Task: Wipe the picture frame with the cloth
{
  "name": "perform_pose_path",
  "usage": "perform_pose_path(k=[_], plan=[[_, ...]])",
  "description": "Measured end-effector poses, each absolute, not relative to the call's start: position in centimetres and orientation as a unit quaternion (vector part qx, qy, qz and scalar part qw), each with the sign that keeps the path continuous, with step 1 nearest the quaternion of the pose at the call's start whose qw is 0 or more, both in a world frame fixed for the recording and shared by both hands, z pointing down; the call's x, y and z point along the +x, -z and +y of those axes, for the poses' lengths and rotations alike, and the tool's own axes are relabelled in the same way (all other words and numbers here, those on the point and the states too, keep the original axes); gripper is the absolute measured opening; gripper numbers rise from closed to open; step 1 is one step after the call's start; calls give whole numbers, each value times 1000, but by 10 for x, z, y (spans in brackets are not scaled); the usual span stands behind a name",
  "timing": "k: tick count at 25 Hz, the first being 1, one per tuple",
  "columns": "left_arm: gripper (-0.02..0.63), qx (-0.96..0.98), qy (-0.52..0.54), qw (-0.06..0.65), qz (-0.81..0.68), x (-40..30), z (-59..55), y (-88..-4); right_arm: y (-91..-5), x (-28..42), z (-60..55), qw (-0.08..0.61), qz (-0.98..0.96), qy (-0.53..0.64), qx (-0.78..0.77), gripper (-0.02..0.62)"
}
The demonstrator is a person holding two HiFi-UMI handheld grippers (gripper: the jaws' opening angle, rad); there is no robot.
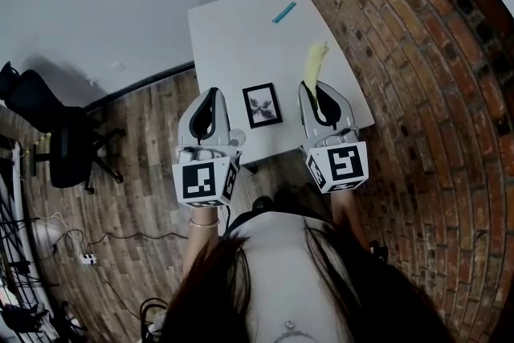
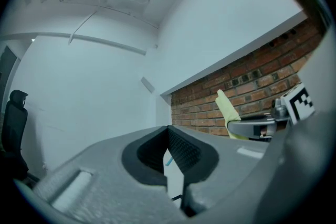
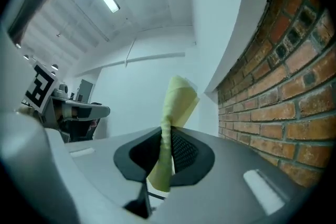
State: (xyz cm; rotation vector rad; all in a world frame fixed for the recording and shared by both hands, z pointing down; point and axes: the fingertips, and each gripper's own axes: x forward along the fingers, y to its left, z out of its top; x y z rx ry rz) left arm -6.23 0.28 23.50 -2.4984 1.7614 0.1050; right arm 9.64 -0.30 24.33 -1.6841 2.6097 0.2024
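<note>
Pale yellow cloth (image 1: 315, 64) is clamped between the jaws of the right gripper (image 1: 318, 96). Left gripper (image 1: 210, 96) is held shut, empty. Small black picture frame (image 1: 262, 105) is laid flat on the white table (image 1: 233, 28).

Teal strip (image 1: 283, 12) on white table (image 1: 233, 44)

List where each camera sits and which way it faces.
Head view: on the head, steeply down on table, picture frame, left gripper, right gripper; hair, arms show.
Left gripper view: on that gripper, along its shut, empty jaws toward a white wall.
Right gripper view: on that gripper, along jaws shut on the cloth, brick wall beside.
Shared: both gripper views show the cloth.
</note>
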Motion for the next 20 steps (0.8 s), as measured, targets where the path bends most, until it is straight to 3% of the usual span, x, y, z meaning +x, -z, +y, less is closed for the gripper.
perform_pose_path(k=[20], plan=[[0, -809, -26, 23, 586, -74, 1, -249, -250, 88, -8, 6, 840, -59, -539, 32]])
